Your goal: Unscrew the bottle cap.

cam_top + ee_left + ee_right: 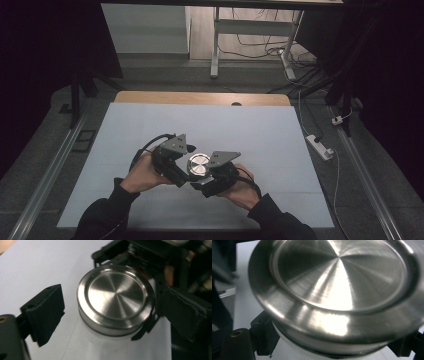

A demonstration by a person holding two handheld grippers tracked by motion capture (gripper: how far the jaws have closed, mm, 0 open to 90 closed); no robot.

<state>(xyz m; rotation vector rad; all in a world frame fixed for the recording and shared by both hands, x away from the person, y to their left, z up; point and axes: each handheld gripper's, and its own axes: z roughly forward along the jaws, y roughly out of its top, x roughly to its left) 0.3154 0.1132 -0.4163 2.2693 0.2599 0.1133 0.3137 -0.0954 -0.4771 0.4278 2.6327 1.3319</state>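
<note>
Sitting right up close in the right gripper view, a shiny metal lid (339,287) on a white jar body is seen, with the right gripper's black jaws tucked under the lid's rim on either side and clamped against the jar. So the right gripper (214,176) is closed on the jar, which is held up off the sheet between the two hands. The lid's brushed face and raised rim are caught in the light, and a band of white can be made out just below the metal edge.

Pulled back a little, in the left gripper view, the same jar (115,298) is framed between the left gripper's jaws, but no contact is seen: one pad stands clear of the lid with bare sheet showing in the gap, the other is off to the far side, near the rim. The left gripper (176,162) is therefore open, with the jar between its jaws but not pressed. Beyond the jar, the other gripper's black frame is seen holding it.

From the high view, both grippers are met over the near middle of a pale sheet (250,125) spread across a wooden table (150,97), the lid facing up between them. Farther off, a table frame and loose cables are seen on the floor.
</note>
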